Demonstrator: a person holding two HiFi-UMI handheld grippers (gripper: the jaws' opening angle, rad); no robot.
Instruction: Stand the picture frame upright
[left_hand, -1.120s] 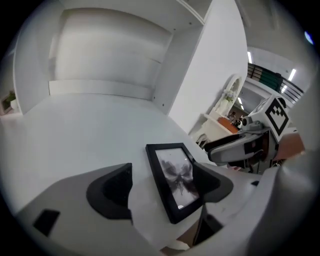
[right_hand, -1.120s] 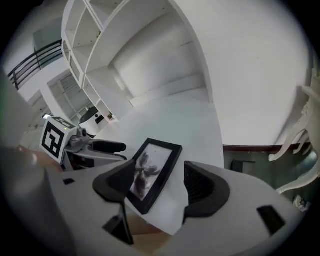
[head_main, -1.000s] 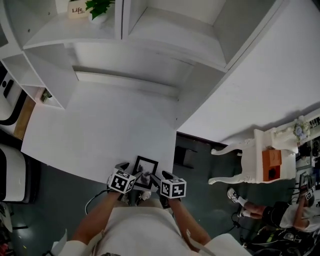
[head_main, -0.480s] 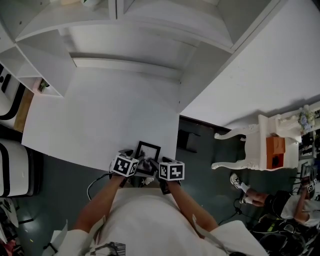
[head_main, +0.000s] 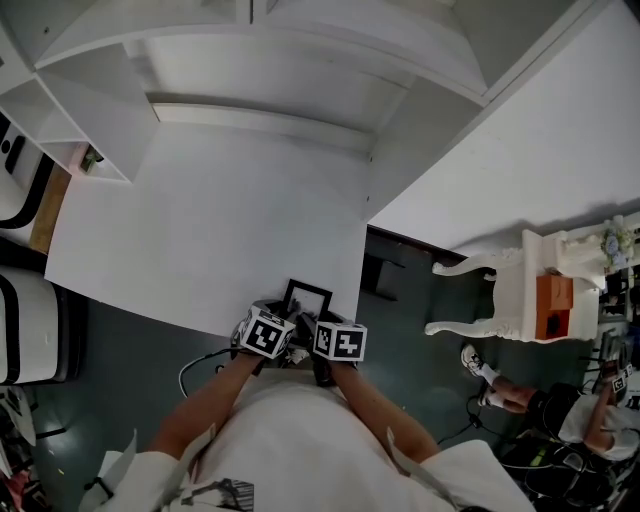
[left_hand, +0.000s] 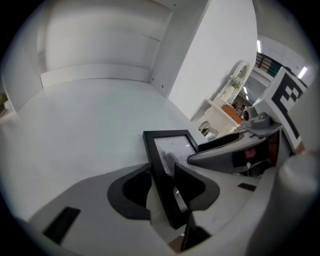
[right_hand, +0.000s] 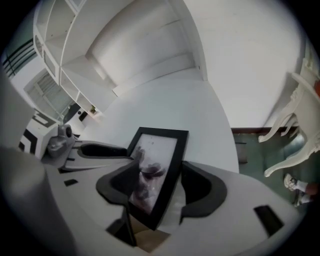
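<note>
Left hand-held gripper (left_hand: 162, 186): its jaws are closing on the left side bar of the picture frame (left_hand: 169, 159). The bar stands between them, and both pads look to be meeting it.
Picture frame, place: it is at the near edge of the tabletop (head_main: 200, 230), toward the right corner. The border is black and the picture side is toward the person. It leans back and is not yet vertical. I cannot tell whether its bottom edge rests on the tabletop.
Right hand-held gripper (right_hand: 160, 187): it is clamped across the frame's lower right part, with one jaw over the glass side and the other at the outer bar.
Step in hand: by my reading, securing a two-sided hold before tipping the frame up.
Doing it well: keep both grips low on the side bars and level with each other. Pivot about the bottom edge, not by lifting. Carry the frame further in from the edge before letting go. The back prop is not in view, so release one side first and check that the frame stands.
Risk: so near the edge, a slip would probably send the frame to the floor.
Side cubbies of the shelf unit (head_main: 75, 150): one small item (head_main: 92, 158), too small to name.
Wide bay behind the tabletop (head_main: 300, 90): nothing seen in it.
Tabletop: no container on it.
</note>
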